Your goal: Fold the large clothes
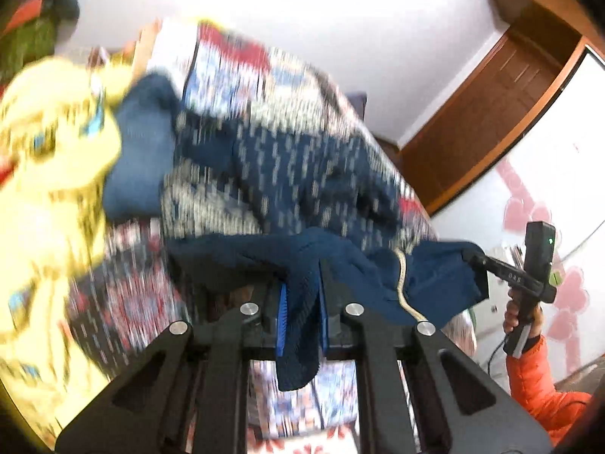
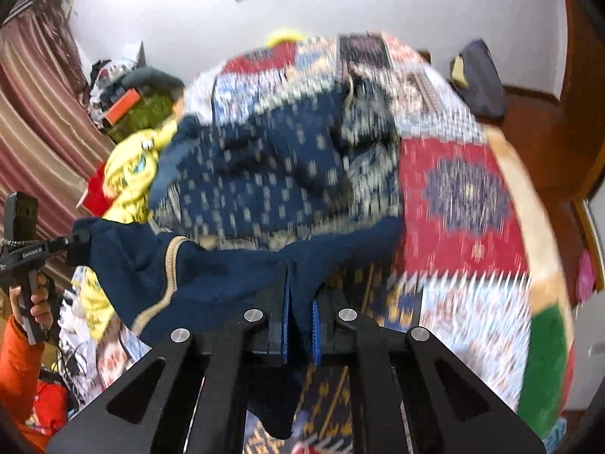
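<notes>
Above the patterned bed (image 2: 465,196), navy garment (image 1: 264,174) hem stretched sideways between left gripper (image 1: 302,314) and right gripper (image 2: 298,321), both clamped on fabric, body trailing forward onto quilt, equally near each.

White walls (image 1: 340,19), wooden door (image 1: 491,113), striped curtain (image 2: 38,113).

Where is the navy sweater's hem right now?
The navy sweater's hem spans between both grippers, pinched by the left gripper and right gripper above the patterned bedspread.
</notes>
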The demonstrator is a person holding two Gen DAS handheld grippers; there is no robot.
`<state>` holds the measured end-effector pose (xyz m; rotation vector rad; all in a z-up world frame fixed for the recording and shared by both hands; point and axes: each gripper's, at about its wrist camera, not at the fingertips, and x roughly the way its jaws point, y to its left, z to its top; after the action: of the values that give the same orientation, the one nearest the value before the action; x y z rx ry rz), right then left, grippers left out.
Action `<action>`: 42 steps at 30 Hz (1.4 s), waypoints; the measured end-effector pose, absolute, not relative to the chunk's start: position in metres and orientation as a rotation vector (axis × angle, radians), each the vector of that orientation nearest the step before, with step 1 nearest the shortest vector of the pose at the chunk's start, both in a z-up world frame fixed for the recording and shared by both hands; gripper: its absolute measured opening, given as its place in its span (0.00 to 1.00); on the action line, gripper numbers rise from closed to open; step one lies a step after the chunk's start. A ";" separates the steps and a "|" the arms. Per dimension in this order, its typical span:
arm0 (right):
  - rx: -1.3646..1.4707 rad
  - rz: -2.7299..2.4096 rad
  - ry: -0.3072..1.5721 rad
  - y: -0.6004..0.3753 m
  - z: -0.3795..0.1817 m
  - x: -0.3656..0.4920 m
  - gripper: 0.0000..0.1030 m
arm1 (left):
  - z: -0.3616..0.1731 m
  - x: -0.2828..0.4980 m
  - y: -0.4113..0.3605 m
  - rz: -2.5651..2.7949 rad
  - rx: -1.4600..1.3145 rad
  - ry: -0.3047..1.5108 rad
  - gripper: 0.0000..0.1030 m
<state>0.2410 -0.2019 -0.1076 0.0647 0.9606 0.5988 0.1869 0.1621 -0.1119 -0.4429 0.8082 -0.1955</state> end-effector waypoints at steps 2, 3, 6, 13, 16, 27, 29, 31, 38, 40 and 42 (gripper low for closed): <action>0.072 0.595 0.917 -0.198 -0.092 0.256 0.07 | -0.095 0.200 0.170 -0.192 -0.445 0.752 0.12; 0.076 0.590 0.896 -0.196 -0.084 0.266 0.07 | -0.086 0.212 0.174 -0.188 -0.446 0.724 0.12; 0.080 0.565 0.840 -0.186 -0.067 0.301 0.07 | -0.071 0.246 0.183 -0.142 -0.427 0.672 0.12; 0.118 0.474 0.898 -0.158 -0.098 0.401 0.07 | -0.100 0.335 0.206 -0.021 -0.420 0.682 0.12; 0.111 0.434 0.959 -0.148 -0.129 0.434 0.07 | -0.136 0.375 0.212 0.056 -0.378 0.754 0.12; 0.235 0.447 1.050 -0.165 -0.191 0.463 0.13 | -0.242 0.417 0.227 0.073 -0.385 0.957 0.16; 0.225 0.440 1.056 -0.168 -0.186 0.460 0.19 | -0.235 0.413 0.225 0.075 -0.364 0.975 0.18; 0.163 0.429 1.042 -0.170 -0.176 0.453 0.19 | -0.224 0.406 0.222 0.095 -0.331 1.003 0.22; -0.070 0.407 0.934 -0.164 -0.139 0.403 0.23 | -0.174 0.366 0.199 0.101 -0.190 0.907 0.53; -0.089 0.449 0.921 -0.159 -0.133 0.387 0.26 | -0.171 0.360 0.190 0.066 -0.193 0.909 0.54; -0.099 0.479 0.913 -0.153 -0.134 0.378 0.32 | -0.175 0.359 0.181 0.025 -0.210 0.925 0.54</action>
<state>0.3779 -0.1526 -0.1337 -0.0991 0.9129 0.4791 0.3590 0.1807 -0.1752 -0.2104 0.9248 0.0246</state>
